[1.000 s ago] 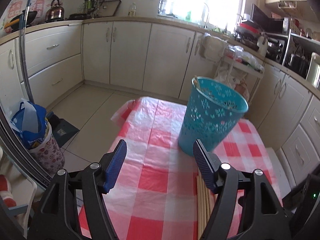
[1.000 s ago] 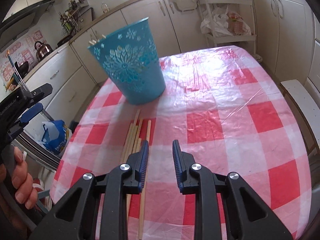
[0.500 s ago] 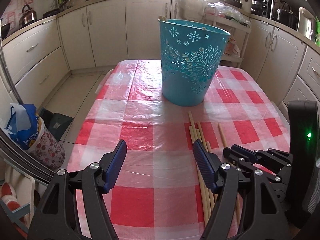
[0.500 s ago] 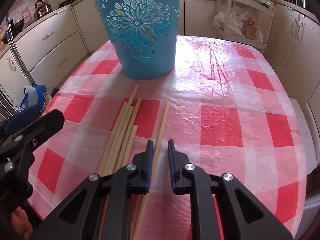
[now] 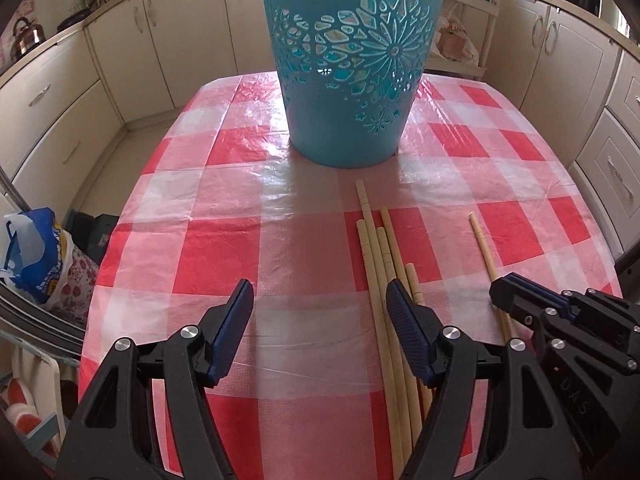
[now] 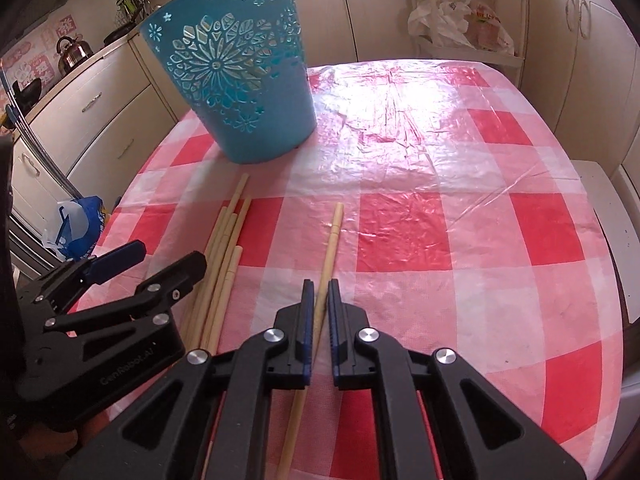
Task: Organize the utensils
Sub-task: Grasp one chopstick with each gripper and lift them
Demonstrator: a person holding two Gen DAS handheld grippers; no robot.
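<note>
A blue cut-out plastic basket [image 5: 352,72] stands at the far side of the checked table; it also shows in the right wrist view [image 6: 240,80]. A bundle of several bamboo chopsticks [image 5: 380,252] lies in front of it, also in the right wrist view [image 6: 224,256]. One single chopstick [image 6: 330,240] lies apart to the right, also in the left wrist view [image 5: 486,248]. My right gripper [image 6: 319,300] has its jaws nearly closed around this single chopstick; it shows in the left wrist view [image 5: 516,296]. My left gripper [image 5: 320,304] is open and empty, its right finger over the bundle.
The table has a red and white checked plastic cloth [image 6: 460,184]. Kitchen cabinets [image 5: 52,112] surround it. A blue bag [image 5: 36,256] sits on the floor at the left. A white rack with bags [image 6: 460,20] stands behind the table.
Both grippers have moved forward and lower toward the table. My right gripper has narrowed its jaws around the single chopstick. My left gripper stays open.
</note>
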